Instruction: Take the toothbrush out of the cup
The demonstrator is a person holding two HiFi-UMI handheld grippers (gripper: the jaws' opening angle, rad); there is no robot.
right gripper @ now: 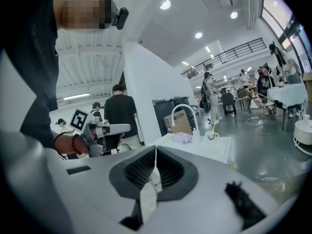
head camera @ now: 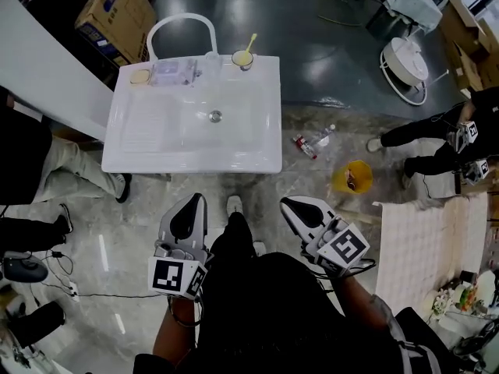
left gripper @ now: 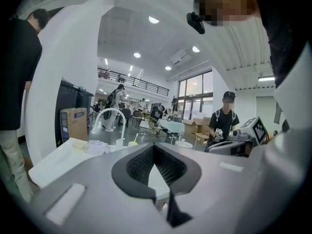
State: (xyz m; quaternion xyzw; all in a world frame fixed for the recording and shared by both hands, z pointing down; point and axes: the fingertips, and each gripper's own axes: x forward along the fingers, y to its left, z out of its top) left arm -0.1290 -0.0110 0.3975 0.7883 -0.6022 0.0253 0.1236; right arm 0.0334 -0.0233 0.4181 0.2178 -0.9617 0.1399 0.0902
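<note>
A cup (head camera: 243, 59) with a yellow toothbrush (head camera: 249, 45) upright in it stands on the back rim of a white sink (head camera: 257, 150), right of the arched white faucet (head camera: 181, 23). Both grippers are held close to my body, well short of the sink. My left gripper (head camera: 195, 202) and my right gripper (head camera: 291, 202) are both shut with nothing in them. In the left gripper view the jaws (left gripper: 154, 148) meet, and the cup (left gripper: 132, 143) is small and far off. The right gripper (right gripper: 155, 151) is likewise shut, with the cup (right gripper: 211, 136) in the distance.
A soap dish (head camera: 140, 75) and a clear box (head camera: 174, 72) share the sink's back rim. On the floor are a yellow bucket (head camera: 352, 176), bottles (head camera: 312, 142), a cardboard box (head camera: 117, 10) and a white round appliance (head camera: 405, 61). People stand at the left and right.
</note>
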